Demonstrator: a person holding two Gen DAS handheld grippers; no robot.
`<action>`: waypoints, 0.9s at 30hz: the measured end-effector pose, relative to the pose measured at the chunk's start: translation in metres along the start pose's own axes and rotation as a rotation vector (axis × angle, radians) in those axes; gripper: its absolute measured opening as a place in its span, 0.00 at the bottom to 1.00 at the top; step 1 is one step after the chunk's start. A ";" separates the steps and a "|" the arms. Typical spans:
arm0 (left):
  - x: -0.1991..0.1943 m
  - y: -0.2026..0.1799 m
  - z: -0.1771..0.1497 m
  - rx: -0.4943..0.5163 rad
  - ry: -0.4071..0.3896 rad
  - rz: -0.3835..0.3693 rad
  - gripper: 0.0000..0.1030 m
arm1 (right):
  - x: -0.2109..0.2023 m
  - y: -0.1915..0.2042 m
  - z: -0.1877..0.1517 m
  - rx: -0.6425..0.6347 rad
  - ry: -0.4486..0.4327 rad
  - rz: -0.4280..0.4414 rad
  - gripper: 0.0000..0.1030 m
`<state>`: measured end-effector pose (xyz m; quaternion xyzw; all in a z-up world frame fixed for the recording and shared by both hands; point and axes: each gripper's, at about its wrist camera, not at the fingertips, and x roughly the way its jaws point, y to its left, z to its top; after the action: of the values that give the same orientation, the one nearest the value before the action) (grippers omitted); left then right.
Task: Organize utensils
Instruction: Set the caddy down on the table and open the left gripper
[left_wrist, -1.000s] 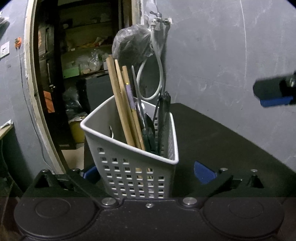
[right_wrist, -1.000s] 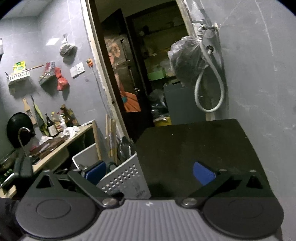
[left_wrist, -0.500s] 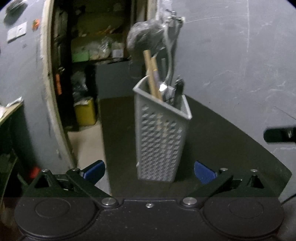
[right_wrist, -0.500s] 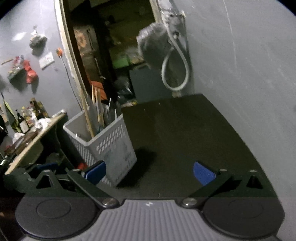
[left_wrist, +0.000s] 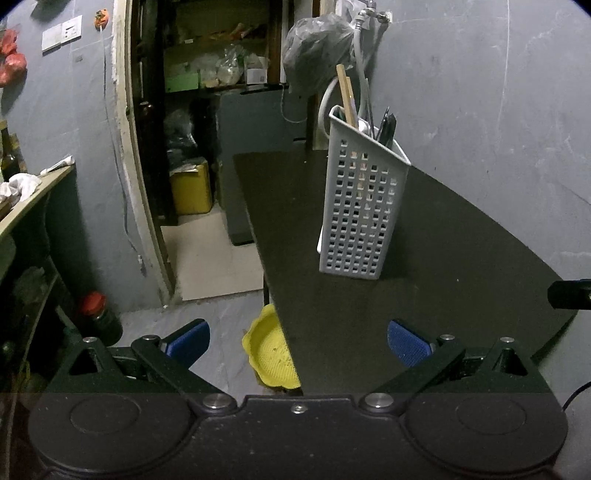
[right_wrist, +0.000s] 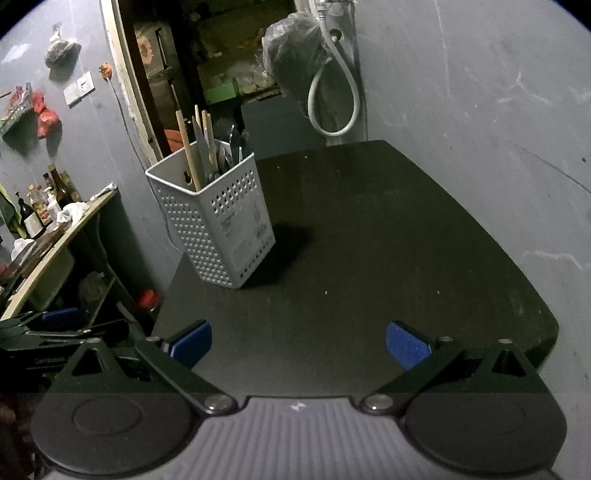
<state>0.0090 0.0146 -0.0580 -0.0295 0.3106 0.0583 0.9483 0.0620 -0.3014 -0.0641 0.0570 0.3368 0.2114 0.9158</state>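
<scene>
Both tongs are spread wide and holding nothing. The left gripper (left_wrist: 298, 336) hangs over the near left edge of the table (left_wrist: 461, 236), one pad out over the floor. The right gripper (right_wrist: 298, 339) sits over the near edge too, more squarely above the black top.

The basket (right_wrist: 221, 218) stands upright near the table's left edge, well apart from both. From the left gripper it's ahead and a bit right; from the right gripper it's ahead and left. My guess is the left one is a touch nearer, but honestly it's close.

Long axis of the basket is vertical, mouth pointing up. The utensils (right_wrist: 207, 147) stick out the top, handles up, leaning slightly: a few wooden sticks plus some darker metal bits I can't tell apart. Nothing loose lies on the table, so the job looks pretty much done.

On the floor below the table edge there's a yellow dish (left_wrist: 271, 354).
</scene>
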 end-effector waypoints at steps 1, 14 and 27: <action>-0.002 0.000 -0.002 -0.001 -0.003 0.002 0.99 | -0.002 0.000 -0.002 0.002 -0.001 -0.002 1.00; -0.014 -0.006 -0.009 -0.006 -0.011 0.007 0.99 | -0.013 -0.004 -0.012 0.013 -0.002 -0.005 1.00; -0.015 -0.006 -0.009 0.010 -0.015 -0.003 0.99 | -0.014 -0.003 -0.013 0.001 -0.005 0.002 1.00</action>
<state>-0.0074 0.0065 -0.0566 -0.0251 0.3039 0.0554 0.9508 0.0452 -0.3103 -0.0666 0.0582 0.3345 0.2117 0.9164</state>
